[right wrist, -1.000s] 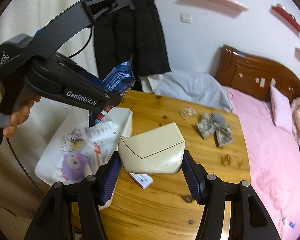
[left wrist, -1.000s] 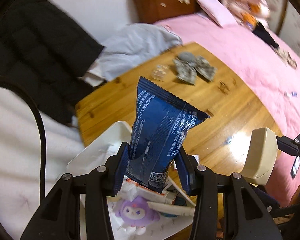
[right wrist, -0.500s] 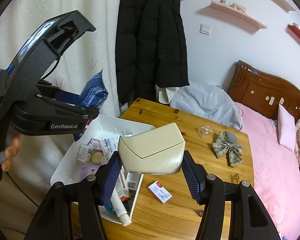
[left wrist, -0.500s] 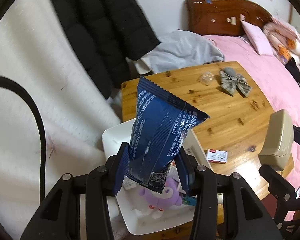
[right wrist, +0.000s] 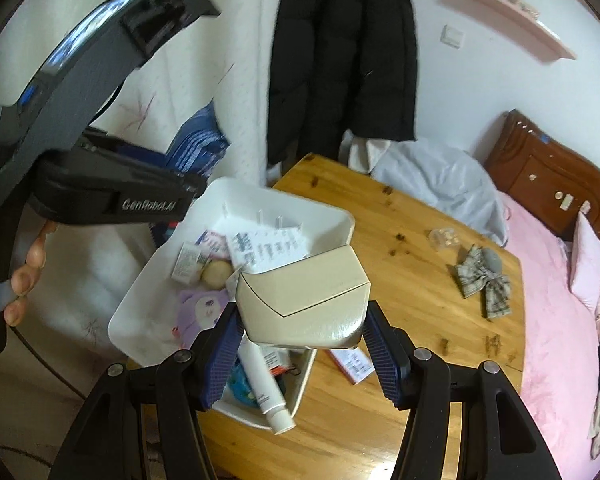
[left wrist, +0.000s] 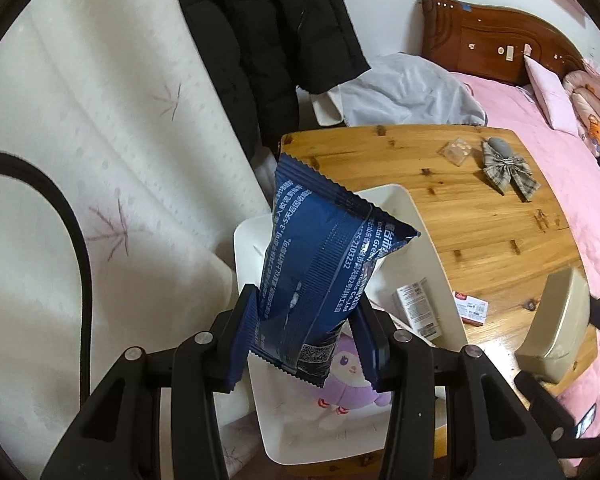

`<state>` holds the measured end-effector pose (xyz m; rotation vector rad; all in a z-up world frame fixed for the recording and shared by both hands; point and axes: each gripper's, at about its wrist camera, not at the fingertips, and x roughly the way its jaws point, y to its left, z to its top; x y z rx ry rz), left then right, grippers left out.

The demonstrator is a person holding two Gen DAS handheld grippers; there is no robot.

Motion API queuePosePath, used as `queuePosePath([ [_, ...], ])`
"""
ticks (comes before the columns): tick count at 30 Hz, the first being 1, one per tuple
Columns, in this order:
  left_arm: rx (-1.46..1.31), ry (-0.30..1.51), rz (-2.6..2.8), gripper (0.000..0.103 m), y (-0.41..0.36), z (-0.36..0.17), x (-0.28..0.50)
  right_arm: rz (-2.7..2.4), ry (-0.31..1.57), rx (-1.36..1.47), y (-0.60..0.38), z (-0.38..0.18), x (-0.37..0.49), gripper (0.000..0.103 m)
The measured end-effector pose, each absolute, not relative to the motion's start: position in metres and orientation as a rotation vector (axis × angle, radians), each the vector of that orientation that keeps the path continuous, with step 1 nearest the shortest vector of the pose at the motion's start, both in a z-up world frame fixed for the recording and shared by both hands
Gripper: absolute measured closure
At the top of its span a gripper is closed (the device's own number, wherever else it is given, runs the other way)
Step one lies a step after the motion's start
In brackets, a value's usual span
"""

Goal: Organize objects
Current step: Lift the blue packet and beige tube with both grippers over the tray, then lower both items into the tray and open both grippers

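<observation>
A: Nearest to us, our left gripper (left wrist: pixel 305 334) pinches the blue snack packet (left wrist: pixel 324 264) by its lower end; the packet stands upright above the white tray (left wrist: pixel 428 236).

B: And our right gripper (right wrist: pixel 300 344) clamps the beige case (right wrist: pixel 306 300), also over the tray (right wrist: pixel 132 312). Both things are in the air, not yet put down.

A: So we judge the step is carrying, just before placing. Under us the tray already holds a purple plush toy (left wrist: pixel 350 376), small boxes and a white tube (right wrist: pixel 266 390).

B: For the next move we think each item must come down into a free part of the tray, then the jaws can open. The far end looks less crowded.

A: Beyond the tray, a small red box (left wrist: pixel 470 312) lies on the wooden table (left wrist: pixel 480 240). Farther away are a plaid bow (left wrist: pixel 506 168) and a clear packet (left wrist: pixel 456 151). These wait for later, we suppose.
</observation>
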<state>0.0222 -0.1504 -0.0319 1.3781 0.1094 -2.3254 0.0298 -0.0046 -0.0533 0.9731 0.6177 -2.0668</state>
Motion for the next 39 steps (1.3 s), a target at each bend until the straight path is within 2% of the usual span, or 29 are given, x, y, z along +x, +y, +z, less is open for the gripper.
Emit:
queuePosePath([
  [10, 1.445, 0.189, -2.287, 0.054, -0.162, -0.054, 0.029, -1.967, 0.713, 1.003, -0.029, -0.072, 0.045, 0.042],
  [30, 1.586, 0.146, -2.241, 0.053, -0.161, -0.081, 0.022, -1.932, 0.81, 1.035, -0.061, -0.093, 0.043, 0.041],
  [31, 1.597, 0.145, -2.234, 0.052, -0.161, -0.083, 0.022, -1.929, 0.817, 1.031, -0.062, -0.093, 0.044, 0.041],
  [32, 1.6, 0.141, -2.227, 0.045, -0.161, -0.084, 0.022, -1.927, 0.823, 1.023, -0.063, -0.093, 0.045, 0.038],
  [33, 1.596, 0.136, -2.226, 0.033, -0.161, -0.084, 0.021, -1.928, 0.829, 1.013, -0.064, -0.092, 0.047, 0.034],
  [35, 1.584, 0.13, -2.235, 0.021, -0.161, -0.082, 0.021, -1.934, 0.837, 0.99, -0.063, -0.09, 0.05, 0.031],
  [39, 1.574, 0.137, -2.25, 0.02, -0.162, -0.078, 0.02, -1.943, 0.842, 0.97, -0.061, -0.086, 0.051, 0.031],
])
